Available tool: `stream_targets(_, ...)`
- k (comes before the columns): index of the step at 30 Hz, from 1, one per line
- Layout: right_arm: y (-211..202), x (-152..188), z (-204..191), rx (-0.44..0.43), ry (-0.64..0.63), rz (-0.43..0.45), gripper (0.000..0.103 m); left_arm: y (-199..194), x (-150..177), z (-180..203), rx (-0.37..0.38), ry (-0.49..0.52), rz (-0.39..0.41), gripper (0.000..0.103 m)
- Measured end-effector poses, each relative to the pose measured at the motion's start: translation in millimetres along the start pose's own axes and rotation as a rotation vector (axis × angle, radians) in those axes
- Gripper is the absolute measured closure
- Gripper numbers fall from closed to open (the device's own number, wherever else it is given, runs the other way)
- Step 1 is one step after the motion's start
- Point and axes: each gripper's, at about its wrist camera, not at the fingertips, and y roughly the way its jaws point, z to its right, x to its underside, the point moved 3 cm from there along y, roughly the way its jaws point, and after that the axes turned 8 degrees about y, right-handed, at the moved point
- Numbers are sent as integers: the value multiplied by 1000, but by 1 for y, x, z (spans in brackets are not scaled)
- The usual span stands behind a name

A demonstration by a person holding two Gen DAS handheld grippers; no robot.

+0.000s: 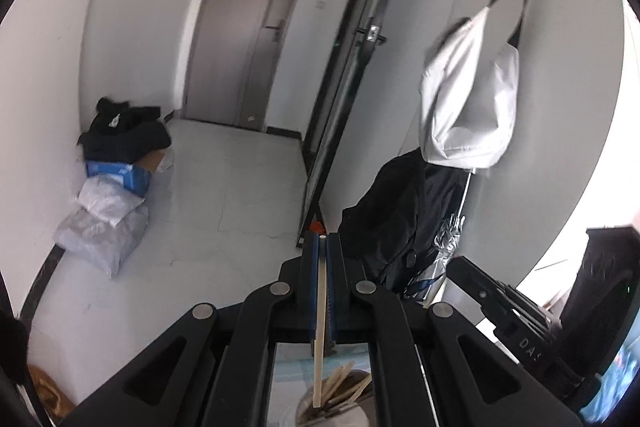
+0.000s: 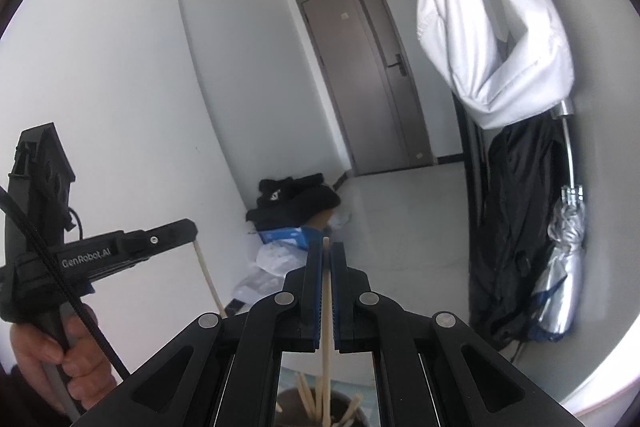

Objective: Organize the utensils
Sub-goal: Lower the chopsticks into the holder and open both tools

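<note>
My left gripper (image 1: 322,239) is shut on a pale wooden chopstick (image 1: 319,347) that hangs down toward a round holder (image 1: 308,407) with several chopsticks in it, seen between the gripper arms. My right gripper (image 2: 326,245) is shut on another wooden chopstick (image 2: 326,339), whose lower end reaches into a dark round holder (image 2: 292,403) with several chopsticks. The left gripper (image 2: 176,229) also shows at the left of the right wrist view, held by a hand, with its chopstick (image 2: 208,277) hanging below it. The right gripper's body (image 1: 500,303) shows at the right of the left wrist view.
A grey door (image 1: 244,35) stands at the end of a tiled hallway. Black clothes, a blue box and plastic bags (image 1: 112,187) are piled by the left wall. A white bag (image 2: 492,27), a black coat (image 2: 516,219) and a silver umbrella (image 2: 560,275) hang on the right.
</note>
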Motion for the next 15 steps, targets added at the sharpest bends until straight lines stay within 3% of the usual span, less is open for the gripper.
stream_targets(15, 16, 37, 1, -9, -25, -63, 100, 12, 30, 5, 16, 70, -74, 103)
